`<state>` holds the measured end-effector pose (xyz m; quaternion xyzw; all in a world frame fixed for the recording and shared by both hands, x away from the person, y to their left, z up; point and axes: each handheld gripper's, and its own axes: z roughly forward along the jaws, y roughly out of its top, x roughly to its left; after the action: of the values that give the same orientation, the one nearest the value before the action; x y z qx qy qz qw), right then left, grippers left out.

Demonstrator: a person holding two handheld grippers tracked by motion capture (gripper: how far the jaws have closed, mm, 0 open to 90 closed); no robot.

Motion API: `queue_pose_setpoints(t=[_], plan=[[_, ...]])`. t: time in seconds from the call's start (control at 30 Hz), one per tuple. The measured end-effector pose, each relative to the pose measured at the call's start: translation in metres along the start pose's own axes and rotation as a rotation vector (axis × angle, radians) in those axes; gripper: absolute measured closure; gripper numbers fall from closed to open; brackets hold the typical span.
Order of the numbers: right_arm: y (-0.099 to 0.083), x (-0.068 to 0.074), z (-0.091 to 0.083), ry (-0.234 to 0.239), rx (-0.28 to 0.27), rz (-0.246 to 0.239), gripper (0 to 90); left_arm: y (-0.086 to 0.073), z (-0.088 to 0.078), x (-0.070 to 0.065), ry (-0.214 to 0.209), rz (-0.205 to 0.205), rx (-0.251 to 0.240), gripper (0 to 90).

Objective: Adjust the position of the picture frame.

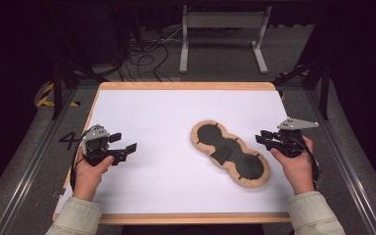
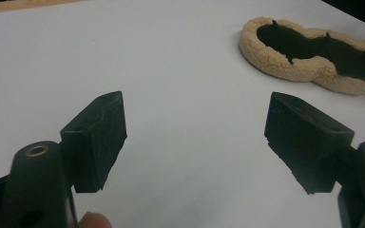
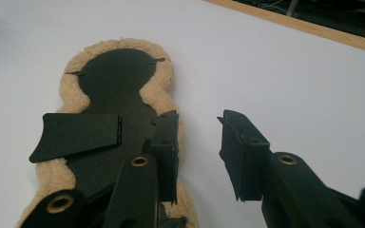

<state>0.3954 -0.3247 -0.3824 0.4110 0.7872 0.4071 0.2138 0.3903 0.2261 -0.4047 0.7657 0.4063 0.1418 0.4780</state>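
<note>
Light falls evenly from above onto the white desk (image 1: 152, 122), which glows bright while the floor beyond it sinks into near-black. Shadows on the desk are faint and soft-edged — no hard glare. The high view is slightly soft; in both gripper views the near black jaws blur, and the desk surface shades grey toward the corners.

Bare bench (image 1: 166, 117) lay open between the grippers; only the fleece pad (image 1: 229, 152) sat in the way, near the right gripper (image 1: 264, 138).
</note>
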Motion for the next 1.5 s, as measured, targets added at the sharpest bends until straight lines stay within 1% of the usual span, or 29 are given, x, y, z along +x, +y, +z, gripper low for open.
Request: queue_pose_setpoints(t=[0.1, 0.13, 0.17, 0.27, 0.4, 0.6, 0.63, 0.67, 0.73, 0.8, 0.87, 0.9, 0.93, 0.97, 1.0, 1.03, 1.07, 1.13, 1.2, 1.23, 1.27, 1.37, 1.43, 1.47, 1.5], plan=[[0.002, 0.000, 0.001, 0.006, 0.002, -0.003, 66.9, 0.001, -0.001, 0.000, -0.002, -0.003, 0.003, 22.8], [0.004, 0.001, 0.002, 0.008, 0.006, -0.007, 66.7, 0.001, -0.001, 0.000, -0.007, -0.012, 0.006, 22.8], [0.005, 0.001, 0.002, 0.009, 0.006, -0.007, 66.6, 0.002, -0.001, 0.001, -0.001, 0.004, 0.001, 22.8], [0.010, 0.003, 0.005, 0.006, 0.009, -0.021, 66.4, 0.002, -0.001, 0.000, -0.004, 0.007, 0.000, 22.8], [0.014, 0.004, 0.008, 0.010, 0.017, -0.028, 66.2, 0.002, -0.002, 0.000, -0.006, 0.006, 0.002, 22.7], [0.026, 0.005, 0.015, 0.018, 0.020, -0.038, 66.1, 0.002, -0.004, 0.001, -0.011, -0.003, 0.003, 22.7], [0.029, 0.005, 0.018, 0.022, 0.026, -0.039, 66.1, 0.002, -0.004, 0.001, -0.011, -0.003, 0.004, 22.6], [0.029, 0.005, 0.018, 0.022, 0.026, -0.039, 66.1, 0.002, -0.004, 0.001, -0.011, -0.003, 0.004, 22.6], [0.036, 0.004, 0.026, 0.026, 0.038, -0.039, 66.1, 0.001, -0.005, 0.002, -0.008, 0.006, 0.007, 22.5], [0.038, 0.004, 0.029, 0.027, 0.032, -0.038, 66.2, 0.000, -0.006, 0.002, -0.006, 0.005, 0.005, 22.5], [0.045, 0.003, 0.039, 0.030, 0.049, -0.038, 66.2, -0.002, -0.009, 0.003, -0.007, -0.001, 0.011, 22.4], [0.045, 0.003, 0.039, 0.030, 0.049, -0.038, 66.2, -0.002, -0.009, 0.003, -0.007, -0.001, 0.011, 22.4], [0.051, 0.003, 0.048, 0.029, 0.066, -0.049, 66.3, -0.003, -0.010, 0.003, -0.004, -0.007, 0.010, 22.4], [0.051, 0.003, 0.048, 0.029, 0.066, -0.049, 66.3, -0.004, -0.011, 0.004, -0.005, -0.012, 0.010, 22.4], [0.053, 0.004, 0.050, 0.030, 0.067, -0.055, 66.4, -0.005, -0.012, 0.005, 0.004, -0.007, 0.007, 22.3], [0.057, 0.004, 0.055, 0.033, 0.084, -0.052, 66.4, -0.006, -0.014, 0.005, 0.006, -0.012, 0.006, 22.3], [0.061, 0.005, 0.060, 0.032, 0.089, -0.061, 66.4, -0.006, -0.015, 0.005, 0.004, -0.018, 0.005, 22.3], [0.067, 0.006, 0.067, 0.035, 0.100, -0.073, 66.4, -0.007, -0.016, 0.006, 0.007, -0.015, 0.003, 22.3], [0.072, 0.009, 0.074, 0.038, 0.112, -0.073, 66.4, -0.008, -0.016, 0.006, 0.006, -0.022, 0.008, 22.3], [0.075, 0.011, 0.079, 0.040, 0.129, -0.076, 66.4, -0.008, -0.016, 0.006, 0.009, -0.015, 0.011, 22.2], [0.077, 0.013, 0.083, 0.040, 0.135, -0.086, 66.4, -0.008, -0.016, 0.006, 0.006, -0.019, 0.014, 22.2], [0.080, 0.016, 0.095, 0.039, 0.165, -0.096, 66.5, -0.009, -0.015, 0.007, 0.007, -0.017, 0.017, 22.2], [0.081, 0.018, 0.105, 0.036, 0.189, -0.092, 67.1, -0.009, -0.015, 0.006, 0.004, -0.020, 0.018, 22.1], [0.081, 0.018, 0.110, 0.033, 0.205, -0.092, 67.4, -0.009, -0.015, 0.007, 0.009, -0.011, 0.015, 22.0], [0.081, 0.017, 0.113, 0.030, 0.214, -0.090, 67.7, -0.009, -0.015, 0.007, 0.003, -0.023, 0.018, 22.1]])
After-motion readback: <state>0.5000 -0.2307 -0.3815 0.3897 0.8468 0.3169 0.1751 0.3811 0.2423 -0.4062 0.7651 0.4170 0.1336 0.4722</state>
